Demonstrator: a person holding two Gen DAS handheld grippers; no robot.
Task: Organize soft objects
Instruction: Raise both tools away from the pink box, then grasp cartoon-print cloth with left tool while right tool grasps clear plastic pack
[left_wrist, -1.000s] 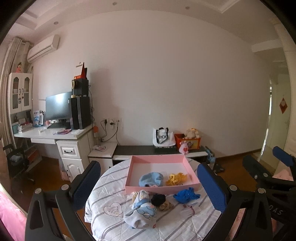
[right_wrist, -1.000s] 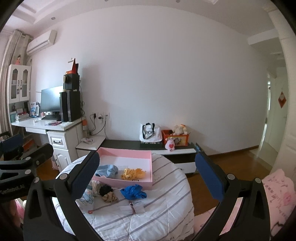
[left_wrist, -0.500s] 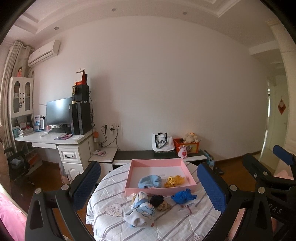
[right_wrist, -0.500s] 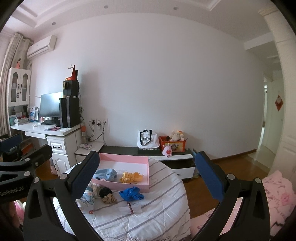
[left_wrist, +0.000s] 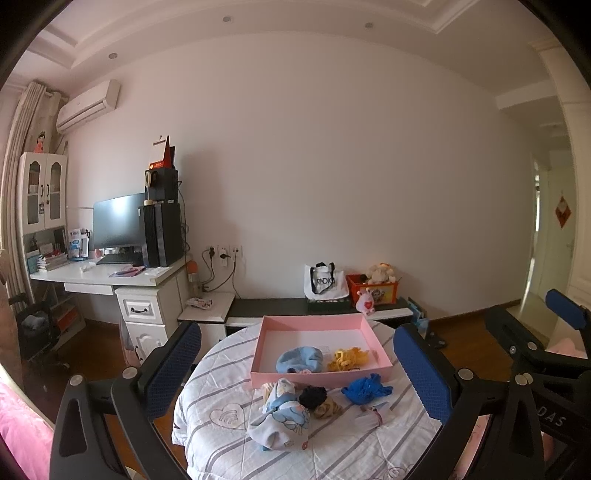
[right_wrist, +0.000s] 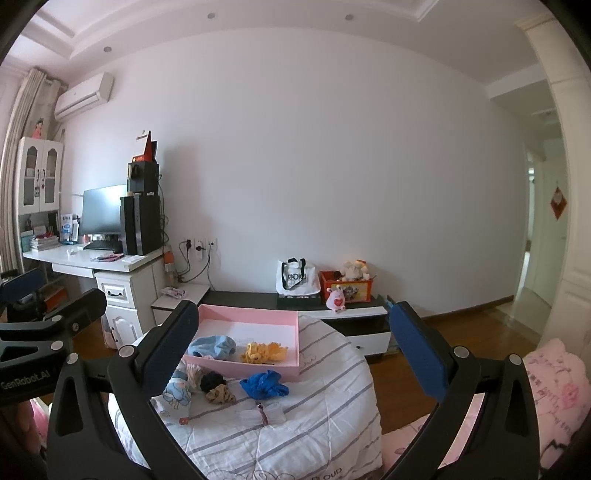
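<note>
A pink tray (left_wrist: 380, 370) (right_wrist: 271, 367) lies on the round table with a striped white cloth (left_wrist: 229, 373) (right_wrist: 332, 413). In it are a light blue soft piece (left_wrist: 300, 360) (right_wrist: 212, 346) and a yellow one (left_wrist: 347, 359) (right_wrist: 264, 352). In front of the tray lie a blue cloth (left_wrist: 366, 386) (right_wrist: 264, 384), a black scrunchie (left_wrist: 312, 396) (right_wrist: 211, 380), a tan scrunchie (left_wrist: 328, 409) (right_wrist: 220, 397), a printed light blue bundle (left_wrist: 280, 421) (right_wrist: 176, 387) and a small clear packet (left_wrist: 371, 413) (right_wrist: 267, 410). My left gripper (left_wrist: 295, 373) and right gripper (right_wrist: 291, 350) are open and empty, held back above the table.
A white desk (left_wrist: 110, 275) with monitor and computer tower stands at left. A low black bench (left_wrist: 317, 306) along the wall holds a tote bag (left_wrist: 325, 282) and a red toy box (left_wrist: 373, 290). Pink bedding (right_wrist: 554, 384) is at right; a doorway (left_wrist: 546, 251) is at far right.
Both grippers have pulled back and up from the table, so the tray and soft things look smaller and lower. Nothing on the table has moved.
</note>
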